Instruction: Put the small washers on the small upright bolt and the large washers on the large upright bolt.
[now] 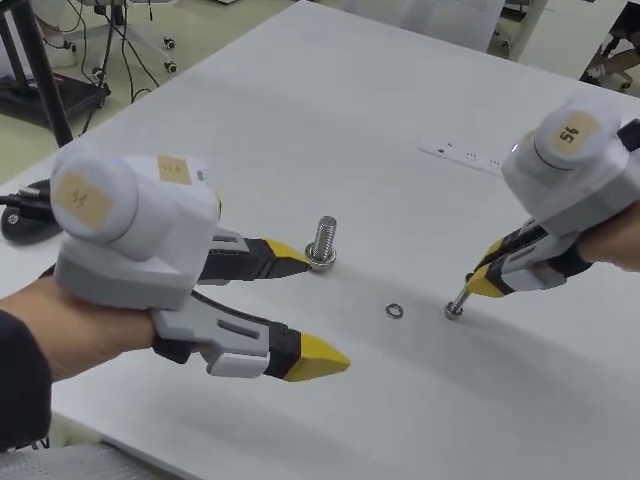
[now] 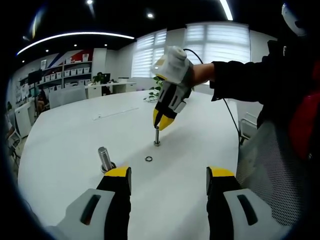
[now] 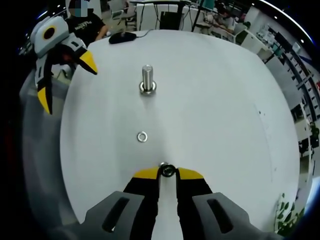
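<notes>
On white table, right tongs pinch washer atop small bolt.

Your white table, your grey left gripper and right gripper both yellow-tipped over black, silver big bolt, small bolt and washer
</notes>
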Demonstrator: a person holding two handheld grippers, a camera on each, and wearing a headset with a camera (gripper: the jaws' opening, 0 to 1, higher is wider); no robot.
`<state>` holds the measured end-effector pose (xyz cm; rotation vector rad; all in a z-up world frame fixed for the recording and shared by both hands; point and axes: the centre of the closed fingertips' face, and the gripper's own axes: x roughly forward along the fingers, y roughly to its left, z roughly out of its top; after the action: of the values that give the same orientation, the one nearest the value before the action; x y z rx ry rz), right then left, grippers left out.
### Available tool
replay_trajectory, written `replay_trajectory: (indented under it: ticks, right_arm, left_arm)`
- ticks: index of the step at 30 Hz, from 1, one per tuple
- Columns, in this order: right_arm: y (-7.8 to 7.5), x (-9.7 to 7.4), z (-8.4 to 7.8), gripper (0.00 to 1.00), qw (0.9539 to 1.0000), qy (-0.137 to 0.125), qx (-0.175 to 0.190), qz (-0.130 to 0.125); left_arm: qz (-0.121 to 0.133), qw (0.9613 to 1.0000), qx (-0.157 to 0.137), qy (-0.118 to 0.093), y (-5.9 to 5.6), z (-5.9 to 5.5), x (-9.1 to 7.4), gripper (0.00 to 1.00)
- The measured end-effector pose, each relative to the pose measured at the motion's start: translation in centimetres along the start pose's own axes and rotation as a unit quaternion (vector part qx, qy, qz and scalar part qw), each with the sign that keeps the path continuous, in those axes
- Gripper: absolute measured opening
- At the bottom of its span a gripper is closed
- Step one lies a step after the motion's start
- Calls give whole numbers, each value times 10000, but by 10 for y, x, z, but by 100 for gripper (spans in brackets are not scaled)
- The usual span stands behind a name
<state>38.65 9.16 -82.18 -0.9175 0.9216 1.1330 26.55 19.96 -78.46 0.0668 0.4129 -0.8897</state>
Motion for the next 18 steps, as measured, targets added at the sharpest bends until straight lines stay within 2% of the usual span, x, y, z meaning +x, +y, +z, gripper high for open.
replay_trajectory:
  ticks: [18]
  right_arm:
    - [0, 21, -11, 13, 9999, 17, 89, 116]
  left_arm:
    - [26, 10000, -33, 35, 2, -2, 3, 60]
